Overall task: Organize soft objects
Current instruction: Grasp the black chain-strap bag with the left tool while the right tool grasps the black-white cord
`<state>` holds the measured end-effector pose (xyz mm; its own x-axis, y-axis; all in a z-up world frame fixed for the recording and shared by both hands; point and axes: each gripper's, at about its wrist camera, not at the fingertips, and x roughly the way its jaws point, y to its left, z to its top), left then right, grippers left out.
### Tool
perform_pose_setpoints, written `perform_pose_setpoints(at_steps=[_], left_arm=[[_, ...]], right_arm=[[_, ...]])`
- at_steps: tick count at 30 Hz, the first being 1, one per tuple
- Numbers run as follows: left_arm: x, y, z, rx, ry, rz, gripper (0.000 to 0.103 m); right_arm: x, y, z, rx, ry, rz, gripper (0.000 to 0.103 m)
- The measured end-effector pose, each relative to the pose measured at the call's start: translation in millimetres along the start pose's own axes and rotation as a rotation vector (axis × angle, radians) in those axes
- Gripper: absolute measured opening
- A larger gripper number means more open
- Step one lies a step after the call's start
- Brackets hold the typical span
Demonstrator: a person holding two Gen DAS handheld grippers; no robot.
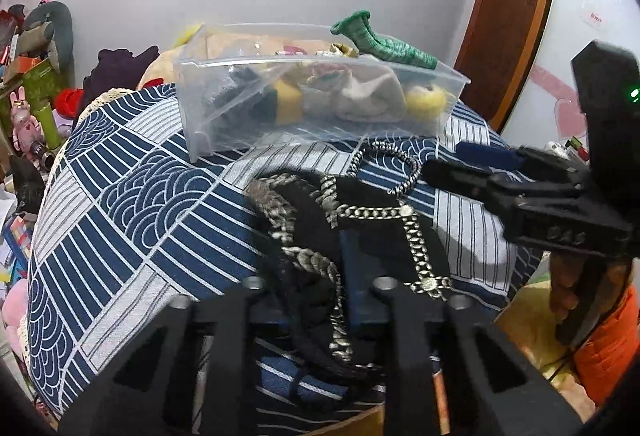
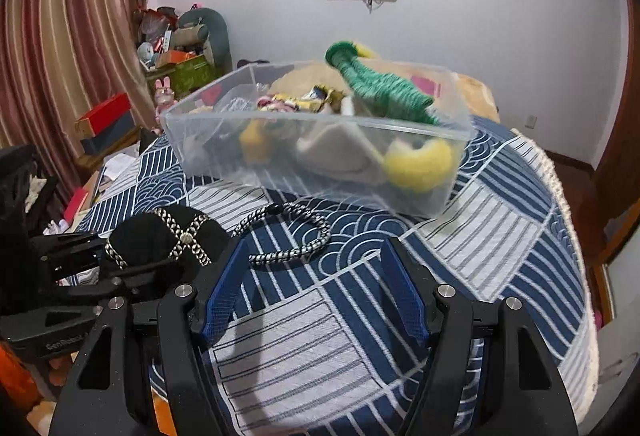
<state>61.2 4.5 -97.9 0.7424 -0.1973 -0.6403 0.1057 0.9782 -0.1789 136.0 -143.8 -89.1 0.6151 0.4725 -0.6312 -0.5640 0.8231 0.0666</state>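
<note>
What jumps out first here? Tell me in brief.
The clear plastic bin at the far side of the blue patterned tablecloth, stuffed with soft things, a green knitted piece poking over its rim. Nearer, the left gripper is shut on a black chain-trimmed pouch.

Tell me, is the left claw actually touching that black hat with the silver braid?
Touching. The left wrist view shows the left gripper closed on the black hat, its fabric bunched between the fingers. The right wrist view agrees.
</note>
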Motion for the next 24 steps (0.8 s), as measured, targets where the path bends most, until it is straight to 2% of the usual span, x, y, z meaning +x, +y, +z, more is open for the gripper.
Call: perform_pose_setpoints(at_steps=[4, 9, 14, 15, 16, 24], left_arm=[[-12, 6, 5, -0.004, -0.046, 0.027, 0.012], [-27, 11, 12, 0.002, -0.104, 0.064, 0.011], [-33, 16, 19, -0.016, -0.132, 0.075, 0.011], [-34, 16, 21, -0.018, -0.136, 0.076, 0.011], [-36, 17, 22, -0.020, -0.140, 0.078, 0.011], [-47, 24, 32, -0.046, -0.183, 0.098, 0.011]], right_arm=[[9, 2, 0, 0.008, 0.034, 0.019, 0.048], [19, 2, -2, 0.034, 0.067, 0.062, 0.039], [21, 7, -2, 0.012, 0.053, 0.043, 0.027], [21, 8, -2, 0.018, 0.060, 0.049, 0.022], [21, 7, -2, 0.020, 0.058, 0.053, 0.011], [12, 16, -3, -0.031, 0.034, 0.005, 0.006]])
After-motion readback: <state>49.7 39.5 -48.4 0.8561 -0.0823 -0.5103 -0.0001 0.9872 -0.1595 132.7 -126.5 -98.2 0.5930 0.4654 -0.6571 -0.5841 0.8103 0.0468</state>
